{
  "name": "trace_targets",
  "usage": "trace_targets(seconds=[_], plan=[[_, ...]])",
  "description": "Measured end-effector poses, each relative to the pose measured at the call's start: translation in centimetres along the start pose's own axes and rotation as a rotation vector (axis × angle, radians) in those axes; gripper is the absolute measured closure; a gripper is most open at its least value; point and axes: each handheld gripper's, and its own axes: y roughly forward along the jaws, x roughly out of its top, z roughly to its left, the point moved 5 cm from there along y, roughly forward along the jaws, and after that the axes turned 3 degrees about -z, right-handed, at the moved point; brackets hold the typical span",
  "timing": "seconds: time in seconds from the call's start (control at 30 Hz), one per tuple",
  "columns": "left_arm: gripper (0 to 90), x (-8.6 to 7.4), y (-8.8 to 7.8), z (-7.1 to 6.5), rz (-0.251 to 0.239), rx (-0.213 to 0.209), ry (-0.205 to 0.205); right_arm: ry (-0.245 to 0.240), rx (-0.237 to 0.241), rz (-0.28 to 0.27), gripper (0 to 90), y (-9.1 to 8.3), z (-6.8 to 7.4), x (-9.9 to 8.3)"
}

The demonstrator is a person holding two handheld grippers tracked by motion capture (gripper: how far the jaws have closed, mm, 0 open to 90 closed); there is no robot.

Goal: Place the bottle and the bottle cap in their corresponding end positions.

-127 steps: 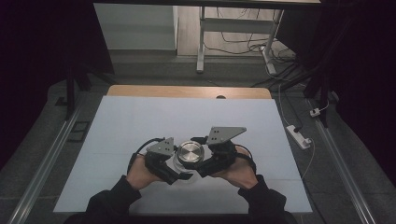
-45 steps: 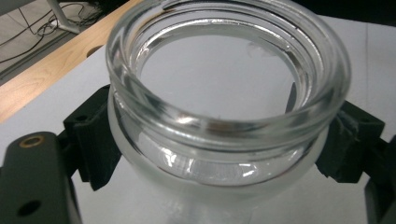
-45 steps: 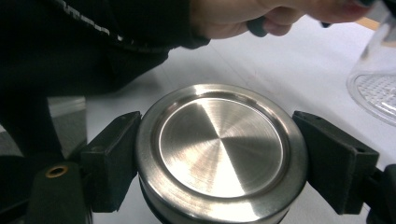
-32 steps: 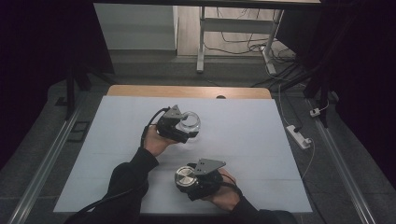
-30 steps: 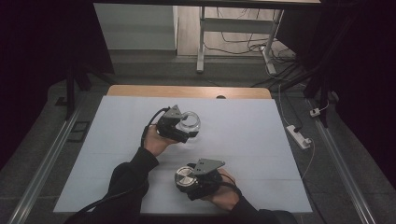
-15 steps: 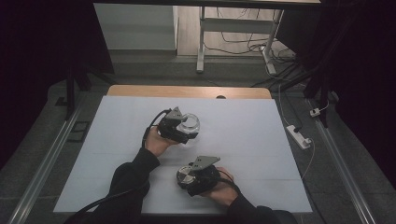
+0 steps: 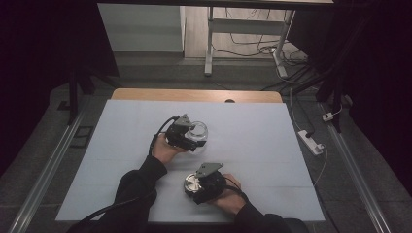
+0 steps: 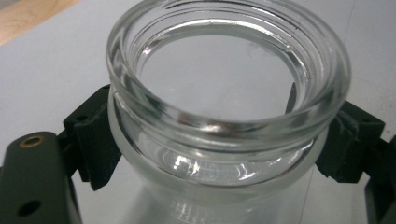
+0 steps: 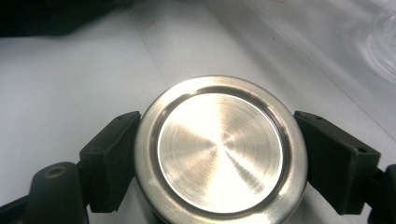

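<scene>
Left tongs (image 7: 194, 138) clamped; right tongs (image 7: 194, 187) clamped.

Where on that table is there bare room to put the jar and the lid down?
The table is bare along its far edge by the wooden strip, across its whole right half, and at its near left corner. It is crowded only in the middle, where the left gripper holds the glass jar and the right gripper holds the metal lid.

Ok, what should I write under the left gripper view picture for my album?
Black tongs squeeze the neck of an open, empty glass jar above a pale table.
</scene>
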Motion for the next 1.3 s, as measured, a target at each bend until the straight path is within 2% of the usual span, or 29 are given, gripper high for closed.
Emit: trace_targets(seconds=[0.13,0.3,0.4,0.5,0.57,0.63,0.7,0.83,0.93,1.03,1.17,1.3], plan=[[15.1,-0.1,0.0,0.1,-0.012,-0.006,-0.012,0.006,-0.002,0.003,17.6,0.1,0.0,0.0],[14.7,-0.4,-0.1,0.0,-0.009,0.0,0.026,0.013,0.0,0.007,13.7,0.1,0.1,0.0],[14.6,-0.6,-0.1,0.0,-0.021,-0.002,0.011,0.022,0.011,0.013,7.4,0.1,0.2,0.0],[13.5,-0.5,-0.1,-0.1,-0.026,-0.003,-0.012,0.035,0.016,-0.002,5.0,-0.1,0.2,0.2],[11.1,-0.3,-0.4,0.0,-0.042,-0.004,-0.028,0.029,0.008,-0.011,4.4,-0.1,0.2,0.3],[8.8,-0.3,-0.6,0.2,-0.037,-0.001,-0.043,0.021,0.009,-0.01,2.9,-0.2,0.2,0.3],[5.9,-0.3,-0.7,0.2,-0.031,0.003,-0.048,0.025,0.009,-0.014,1.8,-0.2,0.2,0.4],[3.6,-0.4,-1.0,0.2,-0.036,-0.022,-0.081,0.028,0.01,-0.034,1.3,-0.4,0.2,0.6],[2.7,-0.6,-1.6,0.4,-0.04,-0.011,-0.091,0.035,0.016,-0.047,1.2,-0.5,0.2,0.8],[1.9,-0.9,-2.2,0.4,-0.058,-0.029,-0.113,0.033,0.014,-0.051,1.1,-0.6,0.2,0.9],[1.1,-1.3,-2.7,0.1,-0.046,-0.048,-0.096,0.037,0.017,-0.063,1.1,-0.7,0.3,1.1],[0.6,-1.3,-3.1,-0.1,-0.062,-0.089,-0.081,0.037,0.015,-0.068,1.1,-0.9,0.3,1.2]])
